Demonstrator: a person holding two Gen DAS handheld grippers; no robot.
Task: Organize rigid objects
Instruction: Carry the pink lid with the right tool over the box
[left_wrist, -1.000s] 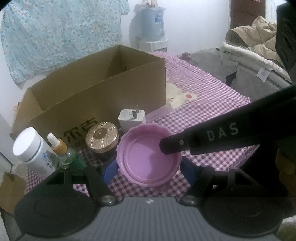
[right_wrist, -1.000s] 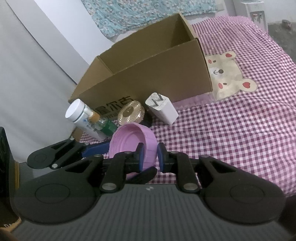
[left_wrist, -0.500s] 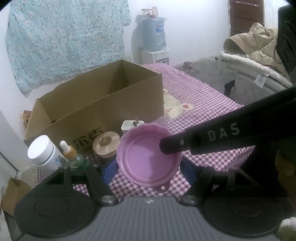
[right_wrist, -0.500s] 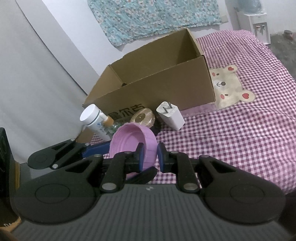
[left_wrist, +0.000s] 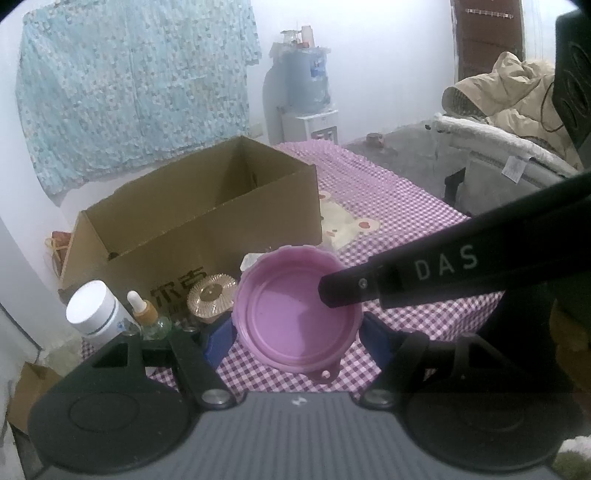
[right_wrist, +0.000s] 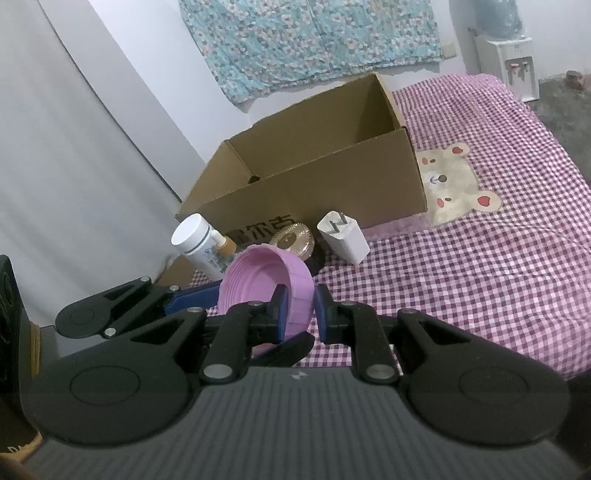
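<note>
A pink plastic lid (left_wrist: 295, 317) (right_wrist: 258, 280) hangs in the air, open side up. My left gripper (left_wrist: 295, 338) holds it by its sides between the blue pads. My right gripper (right_wrist: 298, 310) is shut on its rim, one finger inside the lid. An open brown cardboard box (left_wrist: 192, 210) (right_wrist: 325, 162) stands behind on the pink checked cloth (right_wrist: 461, 266). In front of the box stand a white jar (left_wrist: 96, 314) (right_wrist: 195, 240), a dropper bottle (left_wrist: 146, 314), a gold-lidded jar (left_wrist: 211, 295) (right_wrist: 293, 240) and a white charger plug (right_wrist: 343, 236).
A bear patch (right_wrist: 454, 184) lies on the cloth right of the box. A water dispenser (left_wrist: 303, 92) stands at the far end. A chair with a beige coat (left_wrist: 509, 110) is at the right. A small cardboard box (left_wrist: 26, 387) sits on the floor, left.
Both grippers have risen with the pink lid and pulled back. The box and the small objects now sit lower and farther off.
</note>
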